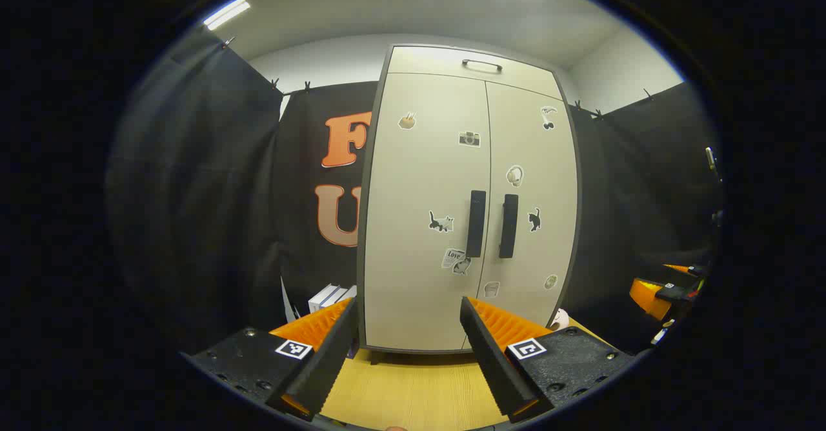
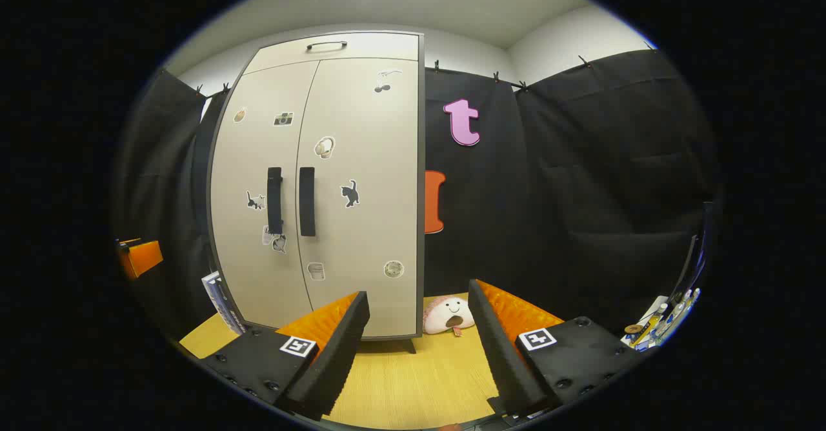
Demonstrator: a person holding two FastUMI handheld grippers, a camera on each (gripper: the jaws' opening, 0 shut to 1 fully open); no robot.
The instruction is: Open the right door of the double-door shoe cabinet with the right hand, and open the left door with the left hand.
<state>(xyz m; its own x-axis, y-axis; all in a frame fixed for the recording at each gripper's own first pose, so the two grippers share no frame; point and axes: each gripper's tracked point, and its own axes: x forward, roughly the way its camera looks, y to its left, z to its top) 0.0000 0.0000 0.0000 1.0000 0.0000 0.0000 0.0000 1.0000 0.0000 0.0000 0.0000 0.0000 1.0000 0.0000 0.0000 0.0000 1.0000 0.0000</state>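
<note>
A tall cream shoe cabinet (image 1: 426, 179) (image 2: 361, 160) with stickers stands on a wooden table, both doors closed. Two dark vertical handles sit side by side at the middle seam: the left door handle (image 1: 476, 223) (image 2: 275, 200) and the right door handle (image 1: 508, 226) (image 2: 307, 201). My left gripper (image 1: 408, 347) is open, well short of the cabinet, in front of the left door. My right gripper (image 2: 418, 347) is open too, aimed past the cabinet's right edge. The right gripper (image 1: 658, 294) also appears far right in the left gripper view, and the left gripper (image 2: 139, 255) far left in the right gripper view.
A top drawer with a handle (image 1: 481, 64) (image 2: 326, 45) sits above the doors. A small plush toy (image 2: 449, 315) (image 1: 560, 319) lies at the cabinet's right foot. Books (image 1: 330, 297) (image 2: 221, 300) lean at its left. Small items (image 2: 658, 328) lie at the far right.
</note>
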